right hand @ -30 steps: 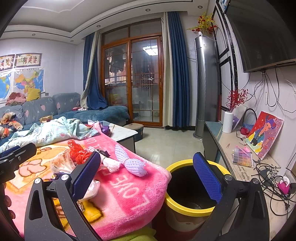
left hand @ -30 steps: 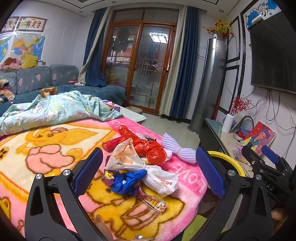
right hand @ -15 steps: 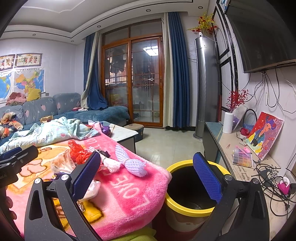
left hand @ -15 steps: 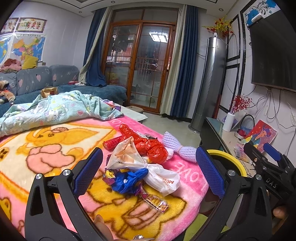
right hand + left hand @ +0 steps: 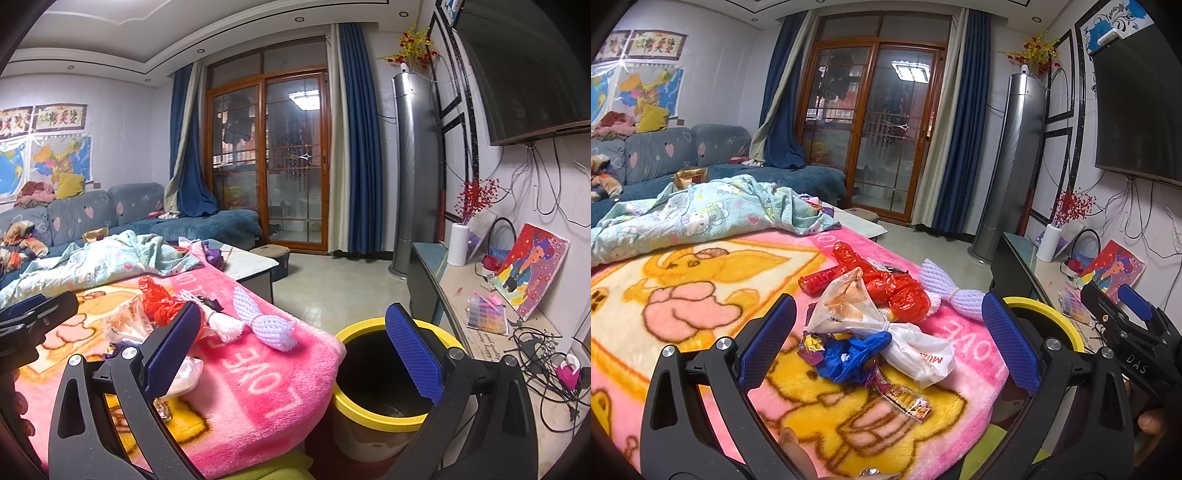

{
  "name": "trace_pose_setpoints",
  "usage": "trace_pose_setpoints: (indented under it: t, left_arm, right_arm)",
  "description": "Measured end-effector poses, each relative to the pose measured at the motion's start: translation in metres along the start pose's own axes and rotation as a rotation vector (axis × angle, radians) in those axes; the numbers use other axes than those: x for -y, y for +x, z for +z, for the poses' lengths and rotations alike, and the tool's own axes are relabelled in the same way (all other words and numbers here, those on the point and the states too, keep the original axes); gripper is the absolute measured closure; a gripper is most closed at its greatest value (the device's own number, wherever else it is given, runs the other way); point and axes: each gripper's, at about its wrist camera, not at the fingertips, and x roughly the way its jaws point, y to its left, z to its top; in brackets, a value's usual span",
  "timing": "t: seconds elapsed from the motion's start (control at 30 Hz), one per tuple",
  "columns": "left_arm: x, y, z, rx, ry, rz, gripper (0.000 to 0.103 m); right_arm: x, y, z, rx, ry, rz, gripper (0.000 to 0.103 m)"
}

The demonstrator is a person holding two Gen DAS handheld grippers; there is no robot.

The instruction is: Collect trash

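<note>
Trash heap: a crumpled red plastic bag (image 5: 897,286), a knotted white plastic bag (image 5: 886,328), a bunched blue plastic glove (image 5: 855,354), a printed foil snack wrapper (image 5: 905,398) and a lavender foam-net sleeve (image 5: 951,293) lie together on the pink cartoon-print fleece blanket (image 5: 701,295), toward its right-hand end.
Heap contacts: the white bag overlaps the red one; the glove lies against the white bag's knot; the wrapper lies just beside the glove, nearest the blanket's front edge; the foam net sits at the heap's right side, near the blanket's drop-off.
Bin: a yellow-rimmed round trash bin (image 5: 373,413) stands on the floor just beside the blanket's right edge, mouth open; its inside is dark.
Open room: bare blanket spreads left of the heap; a rumpled pale-green printed quilt (image 5: 701,214) lies behind it; tiled floor (image 5: 332,284) is free beyond the bin.
Right boundary: a low TV bench (image 5: 480,343) with cables and a painting runs along the wall, near the bin.
Left gripper (image 5: 886,343): jaws spread wide, holding nothing, hovering over the heap, touching none of it.
Right gripper (image 5: 291,354): jaws spread wide and empty, framing the blanket's corner and the bin's mouth.
</note>
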Motion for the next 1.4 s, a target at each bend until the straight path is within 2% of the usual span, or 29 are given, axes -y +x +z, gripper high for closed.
trace_pose_setpoints:
  t: [0.37,0.63,0.73,0.87,0.97,1.07,1.17,1.27,1.33,1.4]
  left_arm:
    - [-0.028,0.008,-0.005,-0.014,-0.065,0.054,0.011]
    - [-0.057,0.01,-0.003,-0.028,-0.117,0.105,0.011]
    - [-0.071,0.016,-0.006,-0.057,-0.136,0.128,0.011]
    - [-0.087,0.026,-0.012,-0.102,-0.152,0.121,0.011]
    - [-0.095,0.034,-0.017,-0.14,-0.164,0.112,0.011]
    - [-0.105,0.047,-0.024,-0.202,-0.211,0.072,0.011]
    - [-0.109,0.061,-0.03,-0.262,-0.226,0.063,0.011]
    - [-0.106,0.073,-0.035,-0.311,-0.222,0.026,0.024]
    - [-0.102,0.08,-0.037,-0.338,-0.218,0.008,0.028]
    - [-0.099,0.087,-0.039,-0.365,-0.215,-0.016,0.036]
  right_arm:
    - [-0.027,0.009,0.002,-0.029,-0.073,0.151,0.006]
    - [-0.051,0.032,0.004,-0.095,-0.113,0.228,0.006]
    - [-0.057,0.044,0.005,-0.113,-0.126,0.24,0.006]
    - [-0.057,0.063,0.008,-0.139,-0.117,0.236,0.006]
    - [-0.054,0.08,0.01,-0.156,-0.117,0.22,0.006]
    - [-0.048,0.098,0.013,-0.179,-0.118,0.192,0.006]
    - [-0.037,0.121,0.013,-0.231,-0.105,0.176,0.006]
    - [-0.023,0.139,0.01,-0.265,-0.072,0.152,0.006]
    - [-0.015,0.154,0.007,-0.31,-0.068,0.148,0.006]
    - [-0.009,0.17,0.004,-0.353,-0.068,0.143,0.006]
